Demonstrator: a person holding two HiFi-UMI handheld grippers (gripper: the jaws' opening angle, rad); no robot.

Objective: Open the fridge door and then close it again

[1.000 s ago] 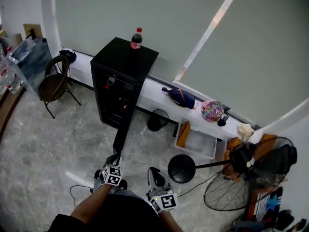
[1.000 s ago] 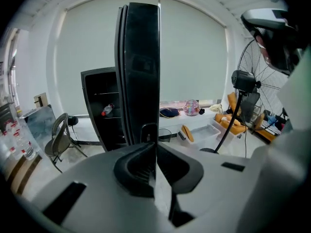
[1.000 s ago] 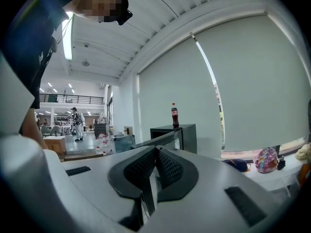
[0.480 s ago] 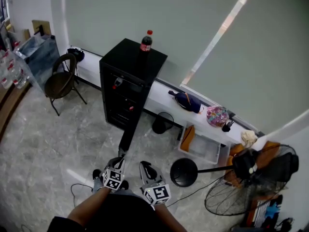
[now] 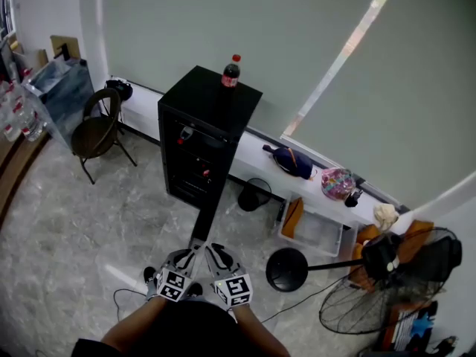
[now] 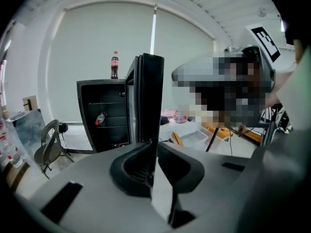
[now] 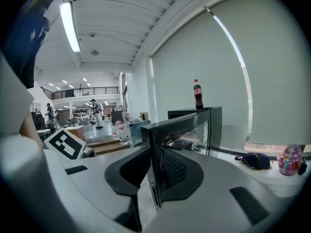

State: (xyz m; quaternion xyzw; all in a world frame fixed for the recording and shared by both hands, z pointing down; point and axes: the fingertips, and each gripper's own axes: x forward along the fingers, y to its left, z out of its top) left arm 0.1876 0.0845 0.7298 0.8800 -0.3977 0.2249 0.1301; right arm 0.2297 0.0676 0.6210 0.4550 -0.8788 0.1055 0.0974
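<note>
Black fridge door (image 5: 212, 199), edge-on: L gripper (image 5: 190, 253) clamped shut on its edge; R gripper (image 5: 212, 251) jaws just been opening, slightly apart, edge btwn fingers, unpinched.

black fridge (image 5: 202, 114), dark bottle (image 5: 231, 74) with red cap, grey marbled floor (image 5: 71, 225), pale green blind (image 5: 223, 13)

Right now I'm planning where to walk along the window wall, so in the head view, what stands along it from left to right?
folding chair → black fridge → dark blue bag → pink patterned bag
</note>
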